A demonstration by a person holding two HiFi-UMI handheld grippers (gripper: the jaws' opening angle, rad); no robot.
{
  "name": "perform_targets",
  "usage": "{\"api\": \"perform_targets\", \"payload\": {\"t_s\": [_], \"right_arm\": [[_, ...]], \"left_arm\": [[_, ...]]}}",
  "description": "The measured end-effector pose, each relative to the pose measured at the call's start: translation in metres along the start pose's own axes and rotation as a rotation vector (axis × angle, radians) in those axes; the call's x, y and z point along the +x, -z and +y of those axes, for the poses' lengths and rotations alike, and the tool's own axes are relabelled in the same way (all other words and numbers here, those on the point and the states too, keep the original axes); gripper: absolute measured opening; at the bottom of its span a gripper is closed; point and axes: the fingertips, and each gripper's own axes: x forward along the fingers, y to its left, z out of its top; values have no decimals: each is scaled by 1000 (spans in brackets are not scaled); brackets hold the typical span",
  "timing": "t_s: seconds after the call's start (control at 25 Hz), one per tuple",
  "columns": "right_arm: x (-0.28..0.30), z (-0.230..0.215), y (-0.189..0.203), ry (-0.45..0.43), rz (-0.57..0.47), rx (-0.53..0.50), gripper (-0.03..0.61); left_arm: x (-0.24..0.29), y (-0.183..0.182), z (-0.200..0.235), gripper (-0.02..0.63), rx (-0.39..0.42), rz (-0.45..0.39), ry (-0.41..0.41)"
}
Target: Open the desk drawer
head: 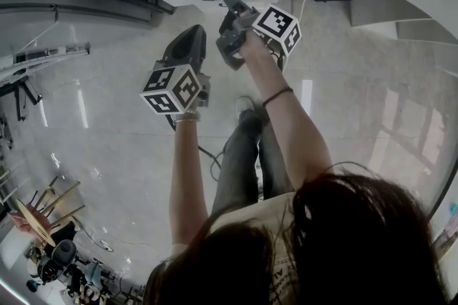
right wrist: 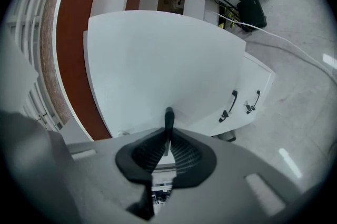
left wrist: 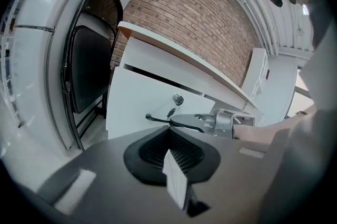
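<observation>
The right gripper (right wrist: 168, 139) has its jaws pinched narrow on the thin black handle (right wrist: 169, 118) of the desk drawer (left wrist: 139, 104). The bar stands out from between the pads, right against the white drawer front. The left gripper (left wrist: 169, 133) hangs back from the drawer front, well apart from it. Its jaws are drawn together with nothing between them, and it points towards the handle. A small round lock (left wrist: 178, 99) sits on the drawer front just above the handle, with what looks like a key in it. I cannot tell whether the drawer has begun to slide out.

The grip is the main risk. The handle is slim and smooth, and only a short stretch of pad covers it, so a pull angled away from the drawer's travel would likely let it slip free. If the lock is engaged, a hard tug would strain the handle instead of moving the drawer. A sudden release could also run the drawer out towards the person's legs (head: 247, 153), which stand directly in front of it.
</observation>
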Motion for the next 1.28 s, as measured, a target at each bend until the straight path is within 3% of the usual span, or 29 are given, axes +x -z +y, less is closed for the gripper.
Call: {"api": "perform_targets", "payload": {"t_s": [0.72,1.28], "right_arm": [[-15,-7,15,43,9,41,31],[-47,-13,41,41,-6,45,31]], "left_arm": [[-11,-5,-6,-2,-8,39,-6],[-46,21,-15,0,-17,45,1]]}}
